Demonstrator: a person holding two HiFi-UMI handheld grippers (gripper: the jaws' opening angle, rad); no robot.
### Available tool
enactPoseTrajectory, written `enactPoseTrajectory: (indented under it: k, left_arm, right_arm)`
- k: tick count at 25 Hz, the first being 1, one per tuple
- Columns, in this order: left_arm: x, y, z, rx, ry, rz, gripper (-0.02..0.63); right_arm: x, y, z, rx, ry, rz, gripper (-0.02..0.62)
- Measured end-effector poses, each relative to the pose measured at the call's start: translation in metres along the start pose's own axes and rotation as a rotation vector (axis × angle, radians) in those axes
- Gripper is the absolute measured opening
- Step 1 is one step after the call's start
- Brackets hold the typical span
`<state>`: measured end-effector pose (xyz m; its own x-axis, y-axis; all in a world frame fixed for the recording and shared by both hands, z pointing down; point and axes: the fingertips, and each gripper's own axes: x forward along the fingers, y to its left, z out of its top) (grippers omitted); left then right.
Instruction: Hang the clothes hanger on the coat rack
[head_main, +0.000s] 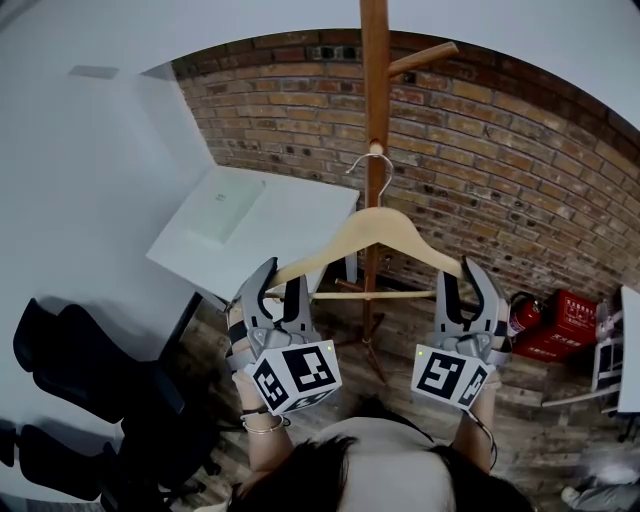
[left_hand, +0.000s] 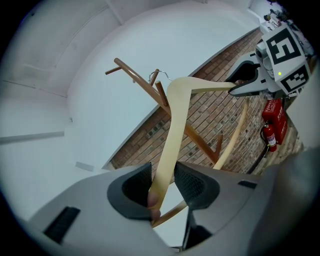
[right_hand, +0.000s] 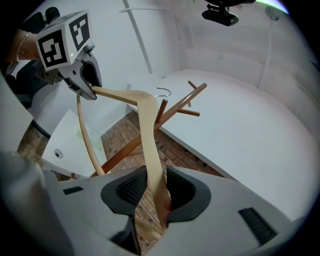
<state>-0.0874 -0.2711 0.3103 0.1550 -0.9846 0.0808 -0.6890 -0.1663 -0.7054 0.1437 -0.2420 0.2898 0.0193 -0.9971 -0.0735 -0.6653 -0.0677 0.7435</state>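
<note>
A pale wooden clothes hanger (head_main: 372, 232) with a metal hook (head_main: 374, 168) is held level in front of me by both ends. My left gripper (head_main: 280, 286) is shut on its left arm (left_hand: 172, 125). My right gripper (head_main: 466, 286) is shut on its right arm (right_hand: 150, 135). The hook sits right in front of the brown wooden coat rack pole (head_main: 375, 100); I cannot tell if it touches. One peg (head_main: 425, 58) sticks out up and to the right, above the hook. The rack (left_hand: 150, 90) also shows behind the hanger in both gripper views.
A red brick wall (head_main: 520, 160) stands behind the rack. A white table (head_main: 250, 225) is at the left, with black chairs (head_main: 80, 370) nearer me. A red fire extinguisher (head_main: 523, 315) and a red box (head_main: 565, 325) sit on the floor at the right.
</note>
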Motion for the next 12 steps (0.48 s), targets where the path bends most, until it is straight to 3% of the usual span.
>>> enactPoseTrajectory:
  k: [12]
  left_arm:
    - [0.014,0.002,0.004,-0.011,0.011,0.004,0.146]
  right_arm:
    - [0.015,-0.004,-0.002,0.006,-0.015,0.01,0.135]
